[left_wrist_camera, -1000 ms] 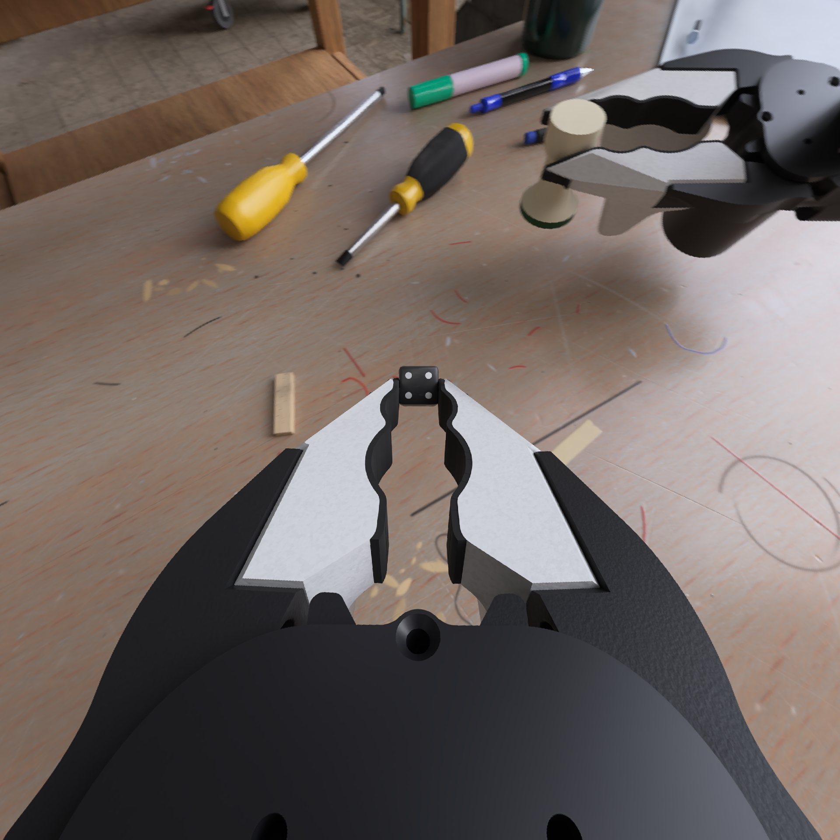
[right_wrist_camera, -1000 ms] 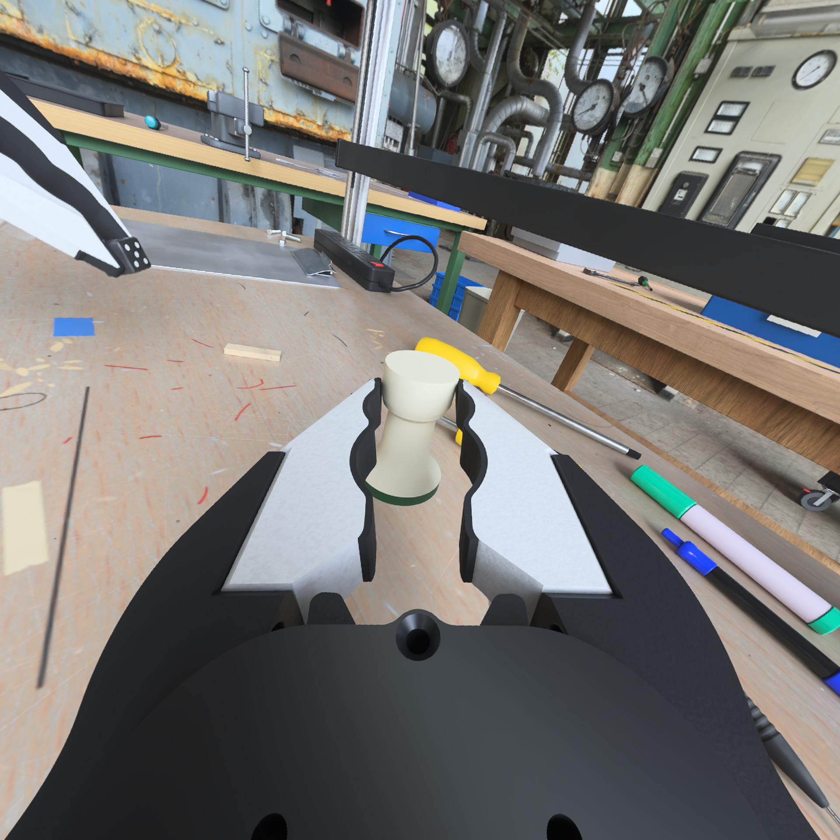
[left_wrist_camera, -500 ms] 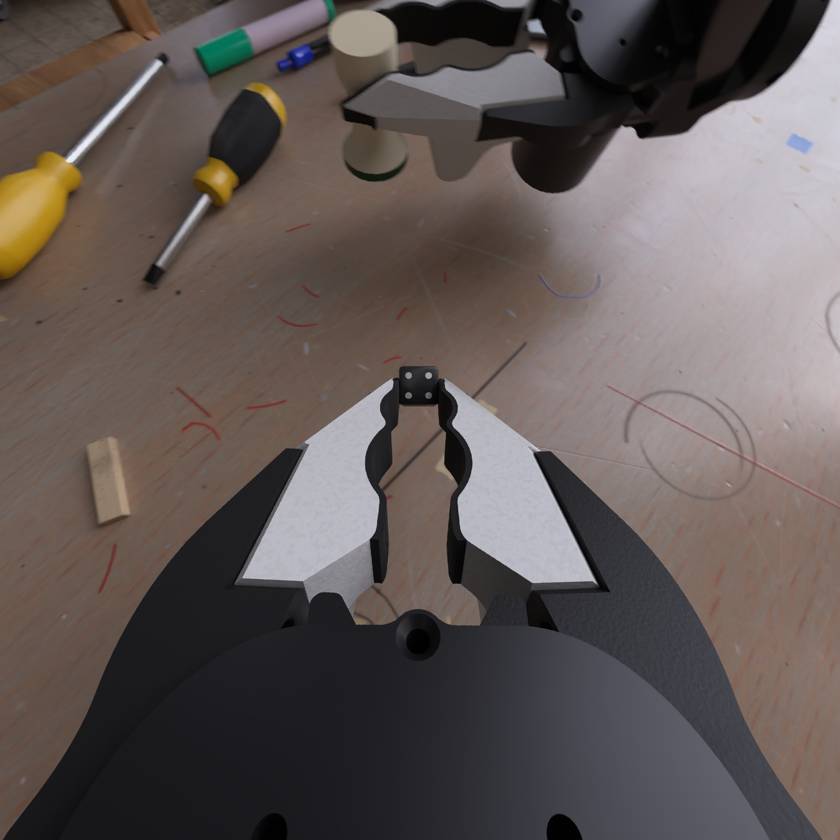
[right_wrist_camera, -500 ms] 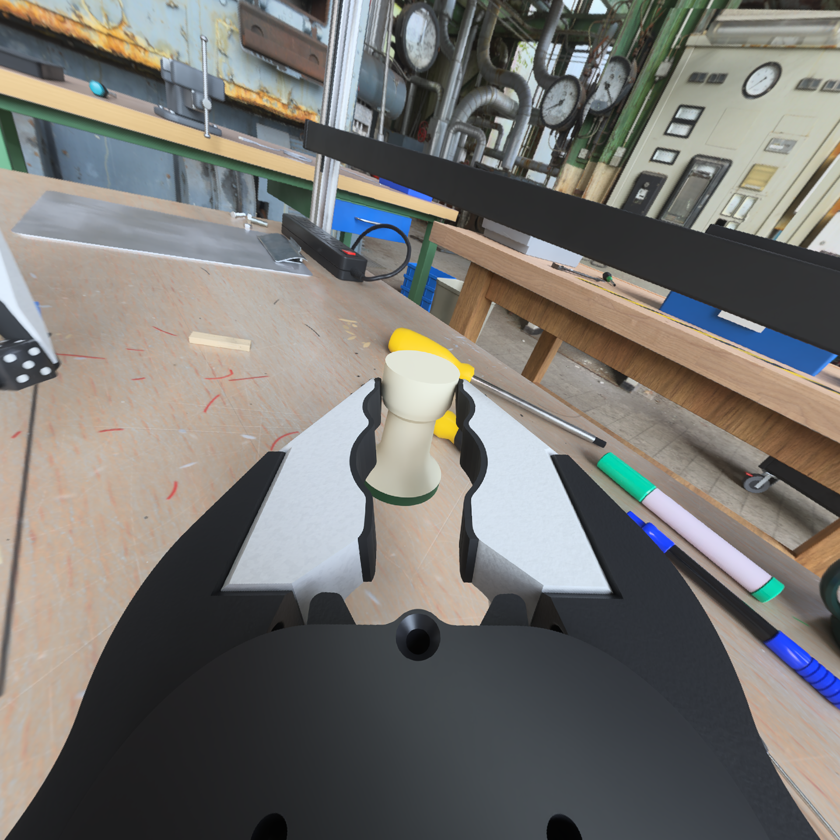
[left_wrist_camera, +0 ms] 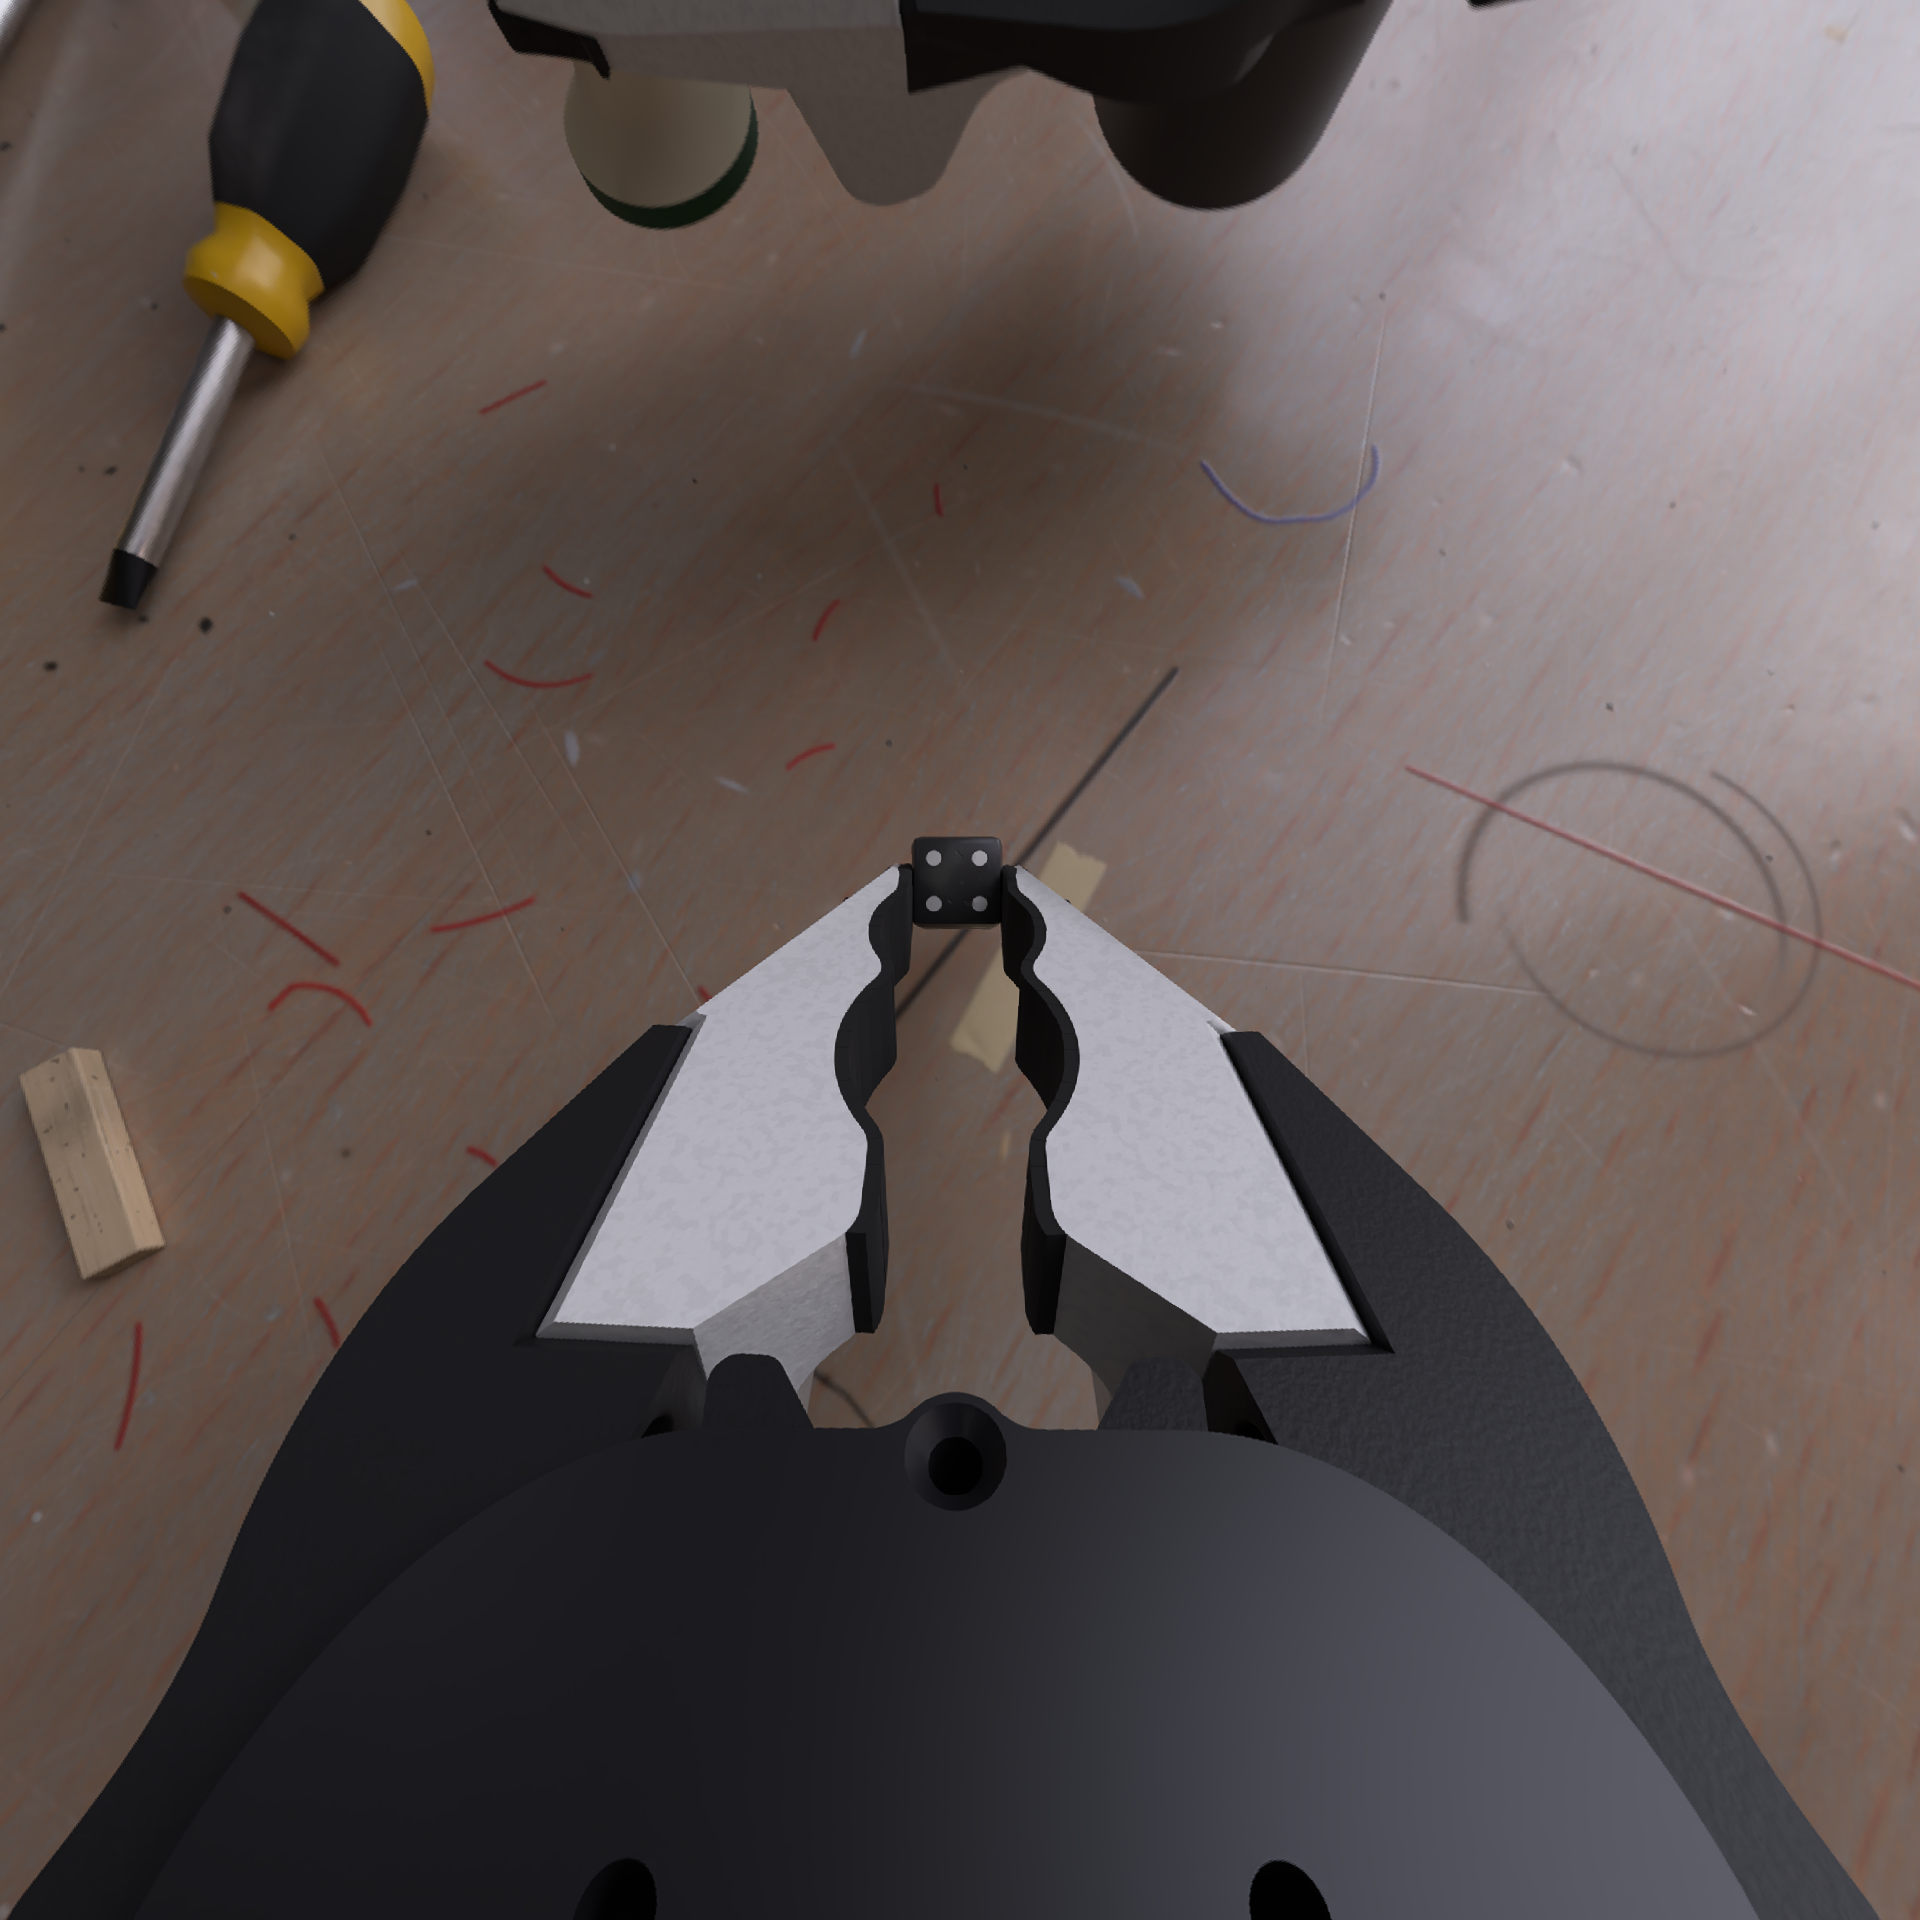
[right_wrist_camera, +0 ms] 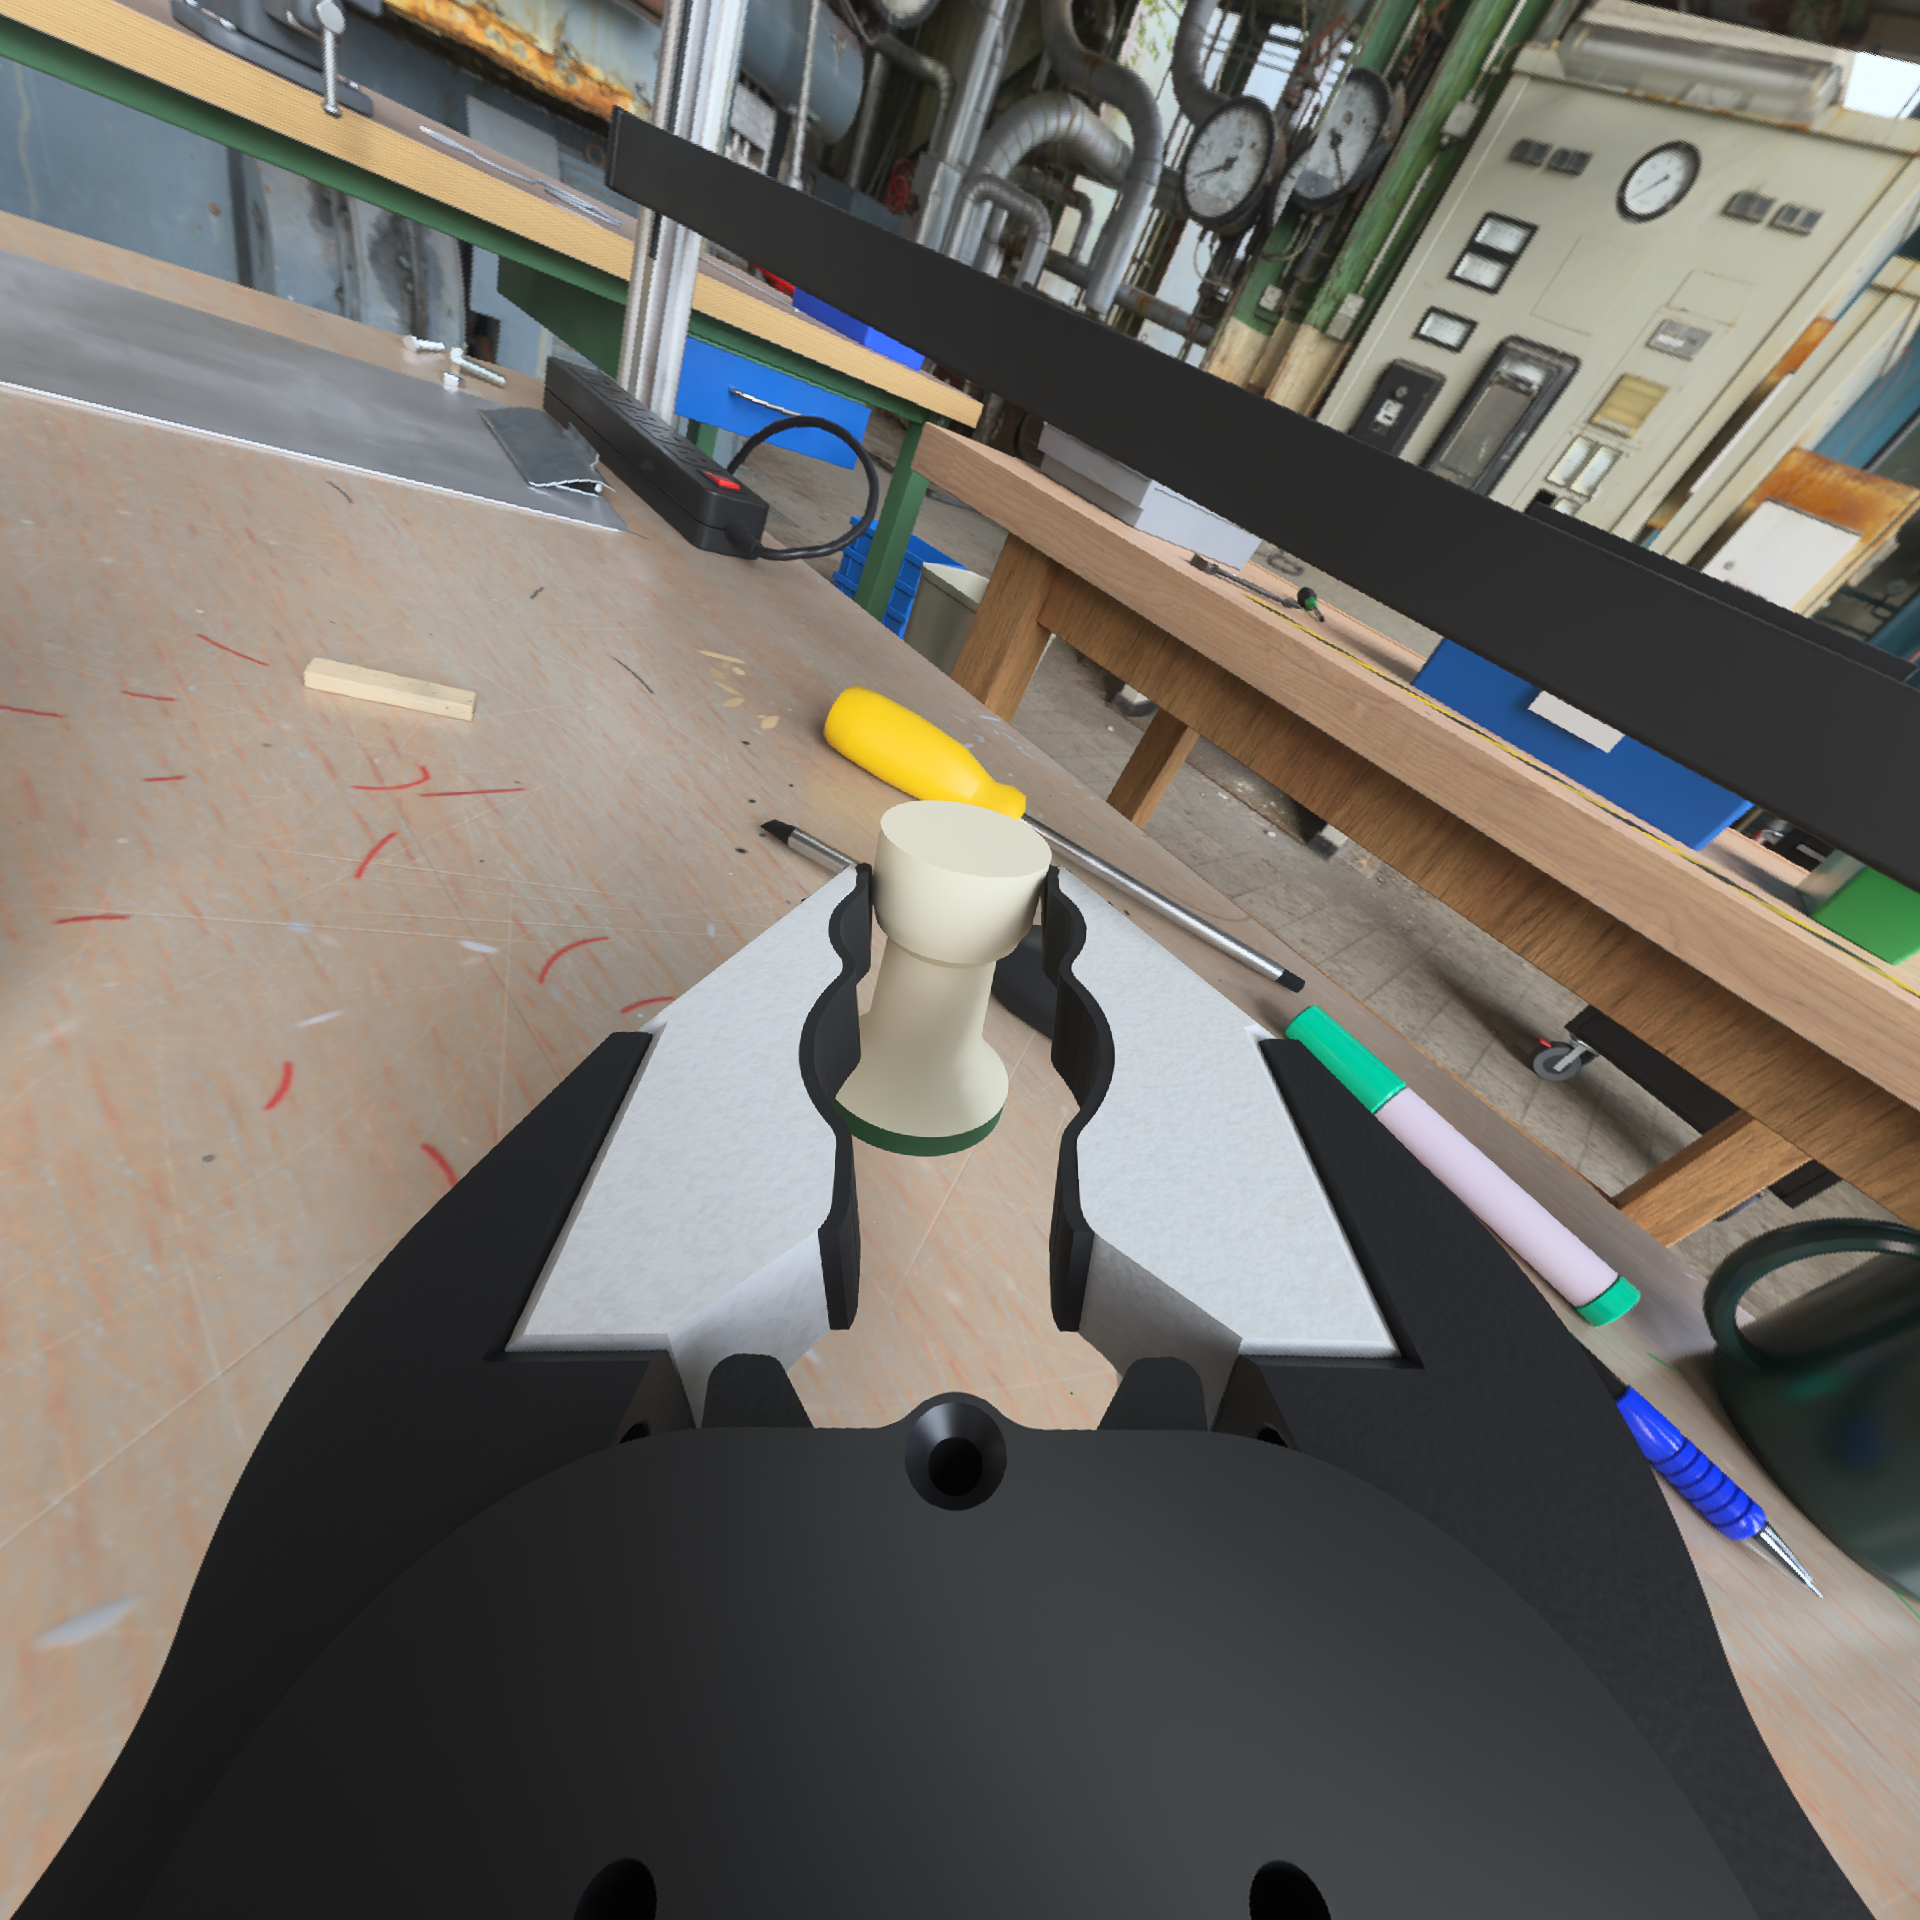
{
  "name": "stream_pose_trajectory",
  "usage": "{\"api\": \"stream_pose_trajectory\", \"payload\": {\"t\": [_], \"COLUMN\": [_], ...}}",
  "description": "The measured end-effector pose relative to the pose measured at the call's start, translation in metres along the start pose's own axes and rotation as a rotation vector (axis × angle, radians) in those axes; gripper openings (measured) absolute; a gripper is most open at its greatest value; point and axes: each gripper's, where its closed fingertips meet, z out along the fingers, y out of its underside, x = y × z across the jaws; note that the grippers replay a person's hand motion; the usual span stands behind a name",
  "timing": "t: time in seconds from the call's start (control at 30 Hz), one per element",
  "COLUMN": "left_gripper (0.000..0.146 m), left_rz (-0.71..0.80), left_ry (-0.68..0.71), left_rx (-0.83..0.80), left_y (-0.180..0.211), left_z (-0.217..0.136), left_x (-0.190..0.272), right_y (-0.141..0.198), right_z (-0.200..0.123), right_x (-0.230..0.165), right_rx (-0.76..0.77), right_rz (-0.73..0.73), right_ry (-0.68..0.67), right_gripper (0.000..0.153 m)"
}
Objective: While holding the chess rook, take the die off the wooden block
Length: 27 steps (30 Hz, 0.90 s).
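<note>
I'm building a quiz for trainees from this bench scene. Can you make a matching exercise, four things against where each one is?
Things:
1. small black die with white pips
2. cream chess rook with a green base
3. pale wooden block
4. pink marker with green ends

Places:
A. lying bare on the table
B. pinched at the left gripper's tips
C. lying on the table beside a blue pen
D. clamped in the right gripper

Pairs: 1-B, 2-D, 3-A, 4-C
</note>
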Motion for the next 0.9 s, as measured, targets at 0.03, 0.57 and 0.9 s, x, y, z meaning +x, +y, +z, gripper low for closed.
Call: {"api": "stream_pose_trajectory", "payload": {"t": [0.03,0.57,0.9], "left_gripper": [0.016,0.016,0.016], "left_rz": [-0.003,0.012,0.009], "left_ry": [-0.001,0.009,-0.101], "left_rx": [0.013,0.027,0.271], "left_y": [-0.002,-0.006,-0.025], "left_z": [0.001,0.014,-0.032], "left_x": [-0.001,0.0,-0.029], "right_y": [0.0,0.003,0.003], "right_z": [0.0,0.001,0.001], "right_x": [0.001,0.01,0.012], "right_rx": [-0.002,-0.022,-0.025], "right_rz": [0.002,0.015,0.0], "right_ry": [0.007,0.064,0.084], "right_gripper": [0.032,0.032,0.032]}}
